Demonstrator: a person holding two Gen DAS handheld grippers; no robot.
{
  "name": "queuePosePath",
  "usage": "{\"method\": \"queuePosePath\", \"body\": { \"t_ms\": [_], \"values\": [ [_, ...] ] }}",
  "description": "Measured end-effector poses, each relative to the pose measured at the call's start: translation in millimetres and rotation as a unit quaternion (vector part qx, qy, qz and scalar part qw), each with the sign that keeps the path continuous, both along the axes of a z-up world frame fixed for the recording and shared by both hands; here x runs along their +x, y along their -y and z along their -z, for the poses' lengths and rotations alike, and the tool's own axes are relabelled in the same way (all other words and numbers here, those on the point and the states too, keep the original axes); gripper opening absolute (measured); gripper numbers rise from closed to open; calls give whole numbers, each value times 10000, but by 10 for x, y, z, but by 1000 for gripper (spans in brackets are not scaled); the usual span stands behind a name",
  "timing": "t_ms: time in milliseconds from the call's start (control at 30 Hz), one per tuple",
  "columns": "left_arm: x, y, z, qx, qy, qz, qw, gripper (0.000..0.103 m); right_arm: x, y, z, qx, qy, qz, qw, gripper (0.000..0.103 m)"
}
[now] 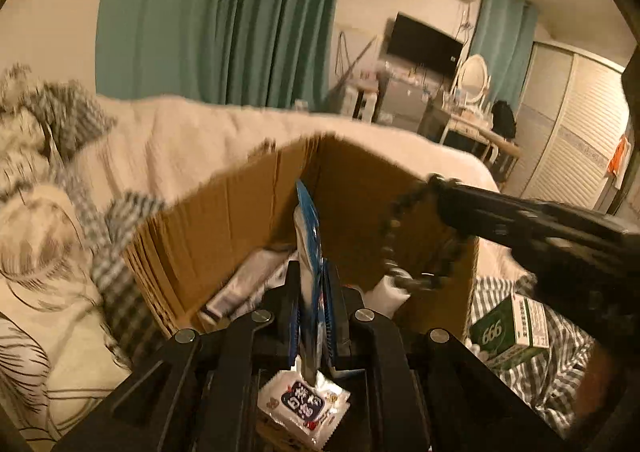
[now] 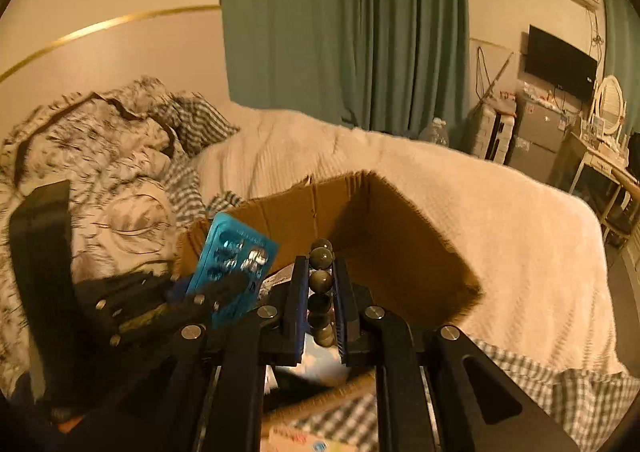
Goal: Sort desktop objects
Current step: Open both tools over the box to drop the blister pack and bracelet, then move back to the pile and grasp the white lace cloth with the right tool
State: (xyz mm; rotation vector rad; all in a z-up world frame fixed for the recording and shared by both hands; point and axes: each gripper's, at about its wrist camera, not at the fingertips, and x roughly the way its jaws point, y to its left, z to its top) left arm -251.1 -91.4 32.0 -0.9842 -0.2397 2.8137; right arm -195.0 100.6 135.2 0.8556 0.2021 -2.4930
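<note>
My left gripper (image 1: 314, 292) is shut on a blue blister pack (image 1: 308, 220), seen edge-on and standing up between the pads over the open cardboard box (image 1: 224, 212). In the right wrist view the same blister pack (image 2: 236, 264) shows its foil face, held by the left gripper (image 2: 224, 288) at the box's near left corner. My right gripper (image 2: 322, 284) is shut on a string of dark green beads (image 2: 321, 258) above the cardboard box (image 2: 400, 232). In the left wrist view the beads (image 1: 390, 236) hang in a loop from the right gripper (image 1: 440, 192) into the box.
The box sits on a bed with a cream blanket (image 2: 480, 212), a checked sheet (image 2: 540, 380) and a patterned quilt (image 2: 100, 156). Several packets lie inside the box (image 1: 248, 276). A green medicine carton (image 1: 512, 324) and a white sachet (image 1: 308, 404) lie beside it.
</note>
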Motion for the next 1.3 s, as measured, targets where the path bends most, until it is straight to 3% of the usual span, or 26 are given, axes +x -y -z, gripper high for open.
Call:
{"method": "queuePosePath", "body": {
  "t_ms": [33, 67, 100, 167, 200, 267, 367, 533, 767, 867, 1067, 1300],
  "values": [
    [12, -3, 10, 35, 44, 74, 10000, 15, -26, 7, 63, -53, 43, 68, 10000, 11],
    [39, -32, 12, 0, 25, 156, 9999, 29, -54, -6, 122, -171, 118, 190, 9996, 19],
    [74, -74, -5, -111, -45, 179, 9998, 60, -50, -25, 162, -251, 179, 248, 9992, 32],
    [203, -139, -34, -341, -295, 46, 9990, 98, 10, -88, 172, -371, 170, 383, 9984, 47],
    [324, -165, -76, -468, -586, -159, 9971, 100, 56, -120, 151, -357, 116, 421, 9984, 52],
    [457, -195, -117, -537, -781, -239, 9952, 102, 202, -235, 64, -256, -141, 519, 9982, 57],
    [610, -201, -146, -385, -730, -182, 9964, 103, 478, -437, -57, -108, -452, 633, 9969, 67],
    [961, -266, -85, -120, -509, -263, 9983, 103, 864, -828, -89, 146, -393, 799, 9959, 68],
    [1381, -518, -26, -162, -419, -237, 9987, 103, 1460, -1529, 280, 305, -39, 1159, 9928, 69],
    [1555, -602, 35, -97, -447, -199, 9988, 103, 1603, -1823, 474, 161, 215, 1351, 9905, 69],
    [1672, -743, 306, -108, -165, -181, 9996, 103, 1735, -2244, 794, -5, 488, 1687, 9844, 69],
    [1651, -915, 605, -345, 67, -153, 9993, 103, 1759, -2438, 1108, -120, 699, 1844, 9803, 69]
  ]
}}
